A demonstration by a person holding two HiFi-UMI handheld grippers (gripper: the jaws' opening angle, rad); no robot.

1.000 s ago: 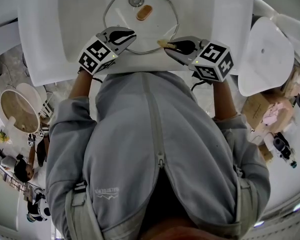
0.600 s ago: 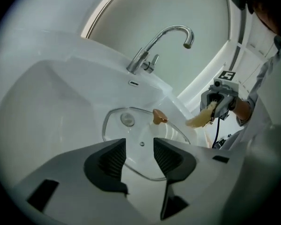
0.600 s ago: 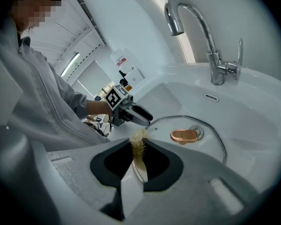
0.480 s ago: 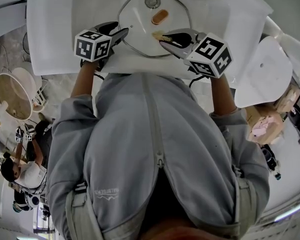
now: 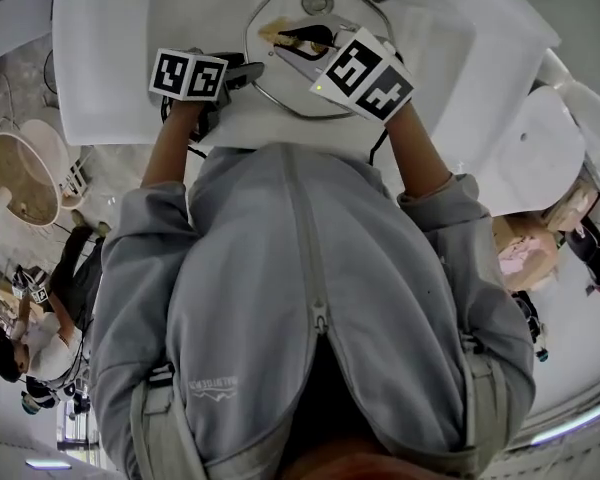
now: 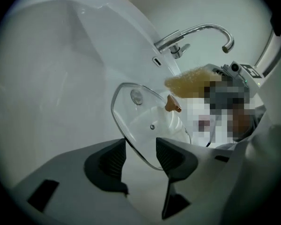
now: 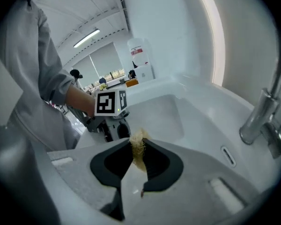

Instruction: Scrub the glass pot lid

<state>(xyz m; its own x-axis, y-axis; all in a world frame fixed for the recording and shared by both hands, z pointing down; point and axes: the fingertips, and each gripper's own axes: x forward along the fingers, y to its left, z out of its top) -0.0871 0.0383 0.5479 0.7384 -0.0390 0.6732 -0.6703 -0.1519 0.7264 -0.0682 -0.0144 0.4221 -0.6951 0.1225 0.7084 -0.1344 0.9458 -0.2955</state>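
Because the glass pot lid (image 6: pixel 145 121) is likely slick and fragile, hold its rim: left gripper (image 6: pixel 140 154) jaws, just opened, straddle it loosely; right gripper (image 7: pixel 138 156) jaws clamp the scrubber (image 6: pixel 187 81).

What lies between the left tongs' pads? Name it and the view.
The glass lid's rim, in the left gripper view; the left tongs have just been opening.

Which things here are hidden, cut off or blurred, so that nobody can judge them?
Head view: the right gripper hides the middle of the glass pot lid.
Left gripper view: a mosaic patch covers the right gripper's jaws.
Right gripper view: the gripper's body hides whether the scrubber touches the lid.
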